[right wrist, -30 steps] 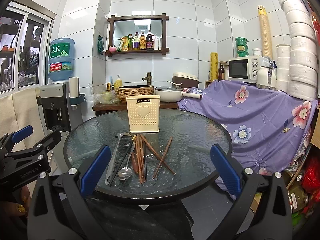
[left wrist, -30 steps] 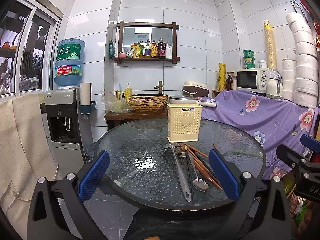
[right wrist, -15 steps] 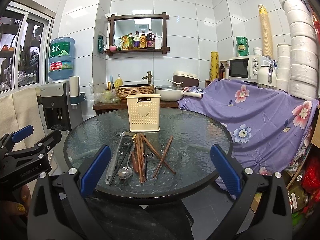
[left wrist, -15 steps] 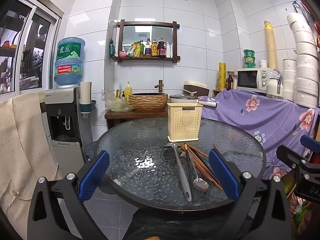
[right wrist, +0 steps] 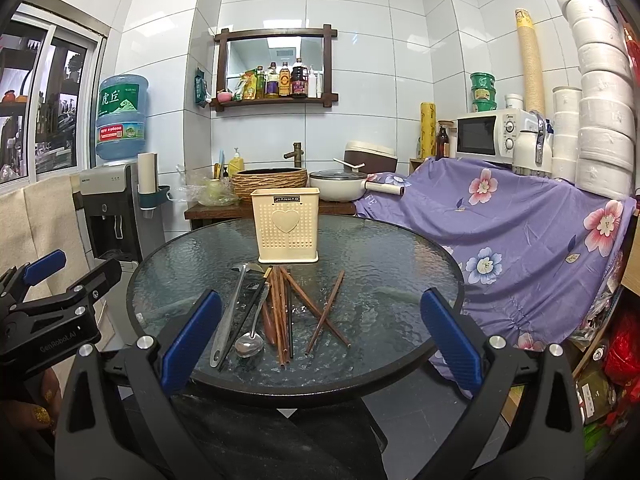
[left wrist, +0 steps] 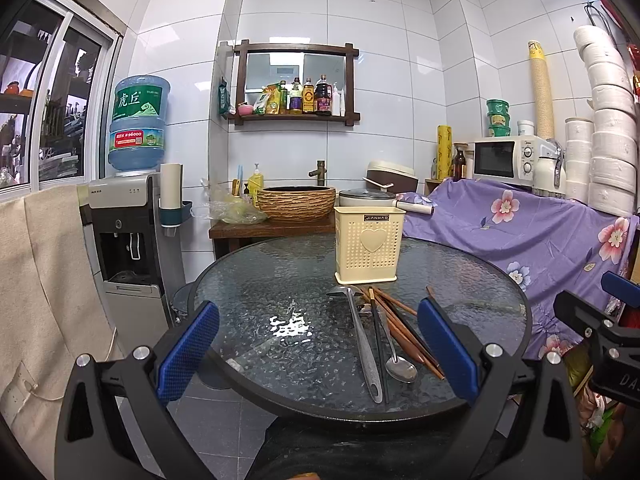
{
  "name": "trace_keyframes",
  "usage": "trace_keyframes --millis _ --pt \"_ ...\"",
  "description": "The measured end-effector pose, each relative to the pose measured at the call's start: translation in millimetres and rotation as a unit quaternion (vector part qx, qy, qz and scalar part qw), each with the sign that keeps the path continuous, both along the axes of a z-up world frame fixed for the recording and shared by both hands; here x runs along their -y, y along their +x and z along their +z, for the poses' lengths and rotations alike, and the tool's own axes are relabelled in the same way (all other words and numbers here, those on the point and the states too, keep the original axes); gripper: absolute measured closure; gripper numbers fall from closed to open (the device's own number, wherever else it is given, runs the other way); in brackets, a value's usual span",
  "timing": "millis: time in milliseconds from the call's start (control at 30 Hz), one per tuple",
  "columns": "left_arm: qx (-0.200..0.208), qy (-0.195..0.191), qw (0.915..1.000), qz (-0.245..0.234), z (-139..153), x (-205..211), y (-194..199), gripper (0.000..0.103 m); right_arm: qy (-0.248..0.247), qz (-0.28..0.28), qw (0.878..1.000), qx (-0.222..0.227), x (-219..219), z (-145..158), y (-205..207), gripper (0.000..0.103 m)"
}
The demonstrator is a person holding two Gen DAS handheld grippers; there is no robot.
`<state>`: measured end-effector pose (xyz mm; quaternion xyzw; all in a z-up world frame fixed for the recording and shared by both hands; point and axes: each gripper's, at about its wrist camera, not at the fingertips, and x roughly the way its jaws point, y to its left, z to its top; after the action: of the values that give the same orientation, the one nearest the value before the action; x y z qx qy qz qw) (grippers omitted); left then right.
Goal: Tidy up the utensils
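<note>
Both our claws, left [left wrist: 318, 350] and right [right wrist: 320, 346], hang with fingers wide apart and nothing in them, short of the near rim of the glass desk [right wrist: 400, 264]. The utensils lie loose on it in front of the cream holder [right wrist: 285, 224]: a ladle [right wrist: 228, 314], a spoon [right wrist: 251, 338], dark chopsticks and a fan of wooden chopsticks [right wrist: 280, 312], some crossing. We judge the metal pieces stiff, smooth and apt to slide on glass, so we would pinch each handle near mid-length. The chopsticks look light and thin; they lie flat, so a low pinch across one stick, clear of its neighbours, seems safest.
</note>
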<state>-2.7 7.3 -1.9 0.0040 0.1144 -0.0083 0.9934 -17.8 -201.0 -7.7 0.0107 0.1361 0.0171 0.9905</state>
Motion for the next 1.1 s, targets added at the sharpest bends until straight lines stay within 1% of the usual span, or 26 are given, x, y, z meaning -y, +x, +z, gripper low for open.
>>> trace_keyframes --millis 1100 --pt "-0.002 -0.001 1.0 0.0 -1.0 -0.6 0.6 0.005 0.001 0.002 1.0 -0.005 3.6 -1.4 1.6 0.005"
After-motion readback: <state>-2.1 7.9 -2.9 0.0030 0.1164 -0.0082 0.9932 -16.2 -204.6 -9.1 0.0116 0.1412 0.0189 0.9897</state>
